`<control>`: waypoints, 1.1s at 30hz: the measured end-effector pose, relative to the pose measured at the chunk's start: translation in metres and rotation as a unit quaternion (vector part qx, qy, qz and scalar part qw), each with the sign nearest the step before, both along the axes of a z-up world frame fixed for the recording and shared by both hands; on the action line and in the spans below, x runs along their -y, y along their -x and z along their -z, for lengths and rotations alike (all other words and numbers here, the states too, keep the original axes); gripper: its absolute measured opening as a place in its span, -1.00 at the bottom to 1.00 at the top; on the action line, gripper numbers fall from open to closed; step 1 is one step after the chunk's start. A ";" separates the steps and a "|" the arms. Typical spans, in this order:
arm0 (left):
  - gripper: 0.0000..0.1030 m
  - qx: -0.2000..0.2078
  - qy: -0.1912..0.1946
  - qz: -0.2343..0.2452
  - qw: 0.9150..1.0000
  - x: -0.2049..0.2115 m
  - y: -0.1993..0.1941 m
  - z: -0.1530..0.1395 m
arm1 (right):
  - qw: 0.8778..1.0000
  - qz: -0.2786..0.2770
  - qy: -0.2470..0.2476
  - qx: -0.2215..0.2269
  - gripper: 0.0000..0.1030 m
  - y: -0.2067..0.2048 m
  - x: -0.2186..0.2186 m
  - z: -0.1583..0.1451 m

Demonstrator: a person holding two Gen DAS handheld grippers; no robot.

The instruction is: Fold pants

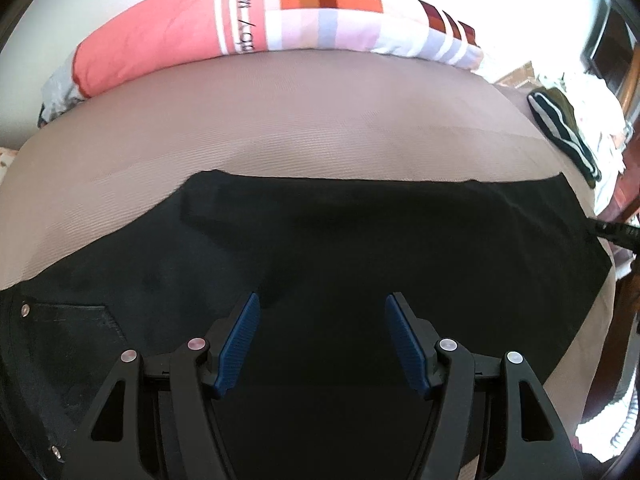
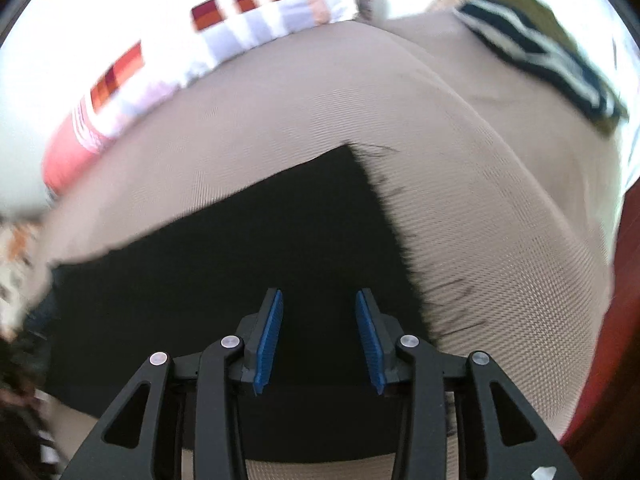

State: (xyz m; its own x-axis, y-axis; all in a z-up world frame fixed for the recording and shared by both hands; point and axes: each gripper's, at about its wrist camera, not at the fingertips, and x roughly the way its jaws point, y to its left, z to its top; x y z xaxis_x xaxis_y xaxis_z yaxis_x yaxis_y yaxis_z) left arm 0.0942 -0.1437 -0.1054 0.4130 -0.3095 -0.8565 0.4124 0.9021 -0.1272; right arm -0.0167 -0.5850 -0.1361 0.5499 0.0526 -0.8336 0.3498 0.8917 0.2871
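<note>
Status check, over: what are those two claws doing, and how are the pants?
Left gripper open, empty. Right gripper open, empty. Black pants flat on the bed. Nothing in the way.

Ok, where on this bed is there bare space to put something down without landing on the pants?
Free: the tan bedcover strip between the black pants and the colourful pillow, and the patch beyond the pants' frayed hem, short of the striped garment. Crowded: the near side, where pants fill the space under both open grippers, left gripper, right gripper.

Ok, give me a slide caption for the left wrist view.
Open left claw hovers over black pants spread on a beige bed.
</note>
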 end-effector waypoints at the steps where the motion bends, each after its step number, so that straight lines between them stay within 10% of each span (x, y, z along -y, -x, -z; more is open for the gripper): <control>1: 0.28 -0.004 0.003 0.002 1.000 0.002 0.000 0.000 | 1.000 0.005 -0.030 0.005 -0.30 0.003 0.014 0.001; 22: 0.30 -0.002 -0.022 0.047 0.999 0.042 0.009 0.012 | 0.966 -0.069 -0.248 0.030 -0.38 -0.005 0.083 0.035; 26: 0.35 0.006 -0.030 0.047 0.998 0.045 0.012 0.013 | 0.965 -0.064 -0.254 0.033 -0.78 -0.015 0.081 0.041; 33: 0.47 0.020 -0.039 0.050 0.998 0.051 0.015 0.016 | 0.977 -0.031 -0.204 0.043 -0.87 -0.012 0.064 0.034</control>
State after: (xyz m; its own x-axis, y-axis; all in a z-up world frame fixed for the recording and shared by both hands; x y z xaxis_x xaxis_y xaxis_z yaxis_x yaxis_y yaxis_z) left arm 0.0793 -0.1946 -0.1209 0.4180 -0.2844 -0.8628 0.5044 0.8625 -0.0400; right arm -0.0048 -0.6490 -0.1700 0.6029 0.4063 -0.6866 0.2579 0.7151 0.6497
